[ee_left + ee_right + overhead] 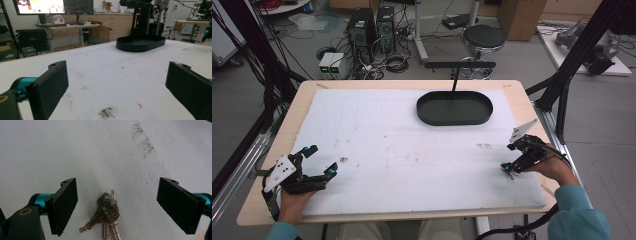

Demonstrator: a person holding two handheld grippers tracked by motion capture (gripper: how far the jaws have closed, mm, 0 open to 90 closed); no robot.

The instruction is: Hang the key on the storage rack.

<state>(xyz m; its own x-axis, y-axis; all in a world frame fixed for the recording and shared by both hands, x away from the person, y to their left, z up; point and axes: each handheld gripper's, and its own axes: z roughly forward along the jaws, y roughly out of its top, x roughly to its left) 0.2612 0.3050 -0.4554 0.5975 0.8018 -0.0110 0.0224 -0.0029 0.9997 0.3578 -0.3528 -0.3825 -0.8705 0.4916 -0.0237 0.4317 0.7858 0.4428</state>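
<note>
A bunch of brass-coloured keys (pixel 108 214) on a small ring lies flat on the white mat (pixel 75 150). My right gripper (pixel 117 185) hangs just above them, open, with one black jaw on either side and neither touching the keys. In the high view that right gripper (pixel 510 159) is near the table's right edge, held by a hand in a teal sleeve. My left gripper (pixel 321 161) rests low at the front left, open with nothing between its jaws. A black oval tray (pixel 454 108) sits empty at the back centre; the left gripper (pixel 115 75) faces this tray (pixel 140 43).
The white mat (pixel 402 145) covers most of the wooden table (pixel 302 95). Dark smudges (pixel 143 141) mark the mat beyond the keys, and a speck patch (pixel 107 112) lies before the left gripper. A black stand (pixel 455 70) rises behind the tray.
</note>
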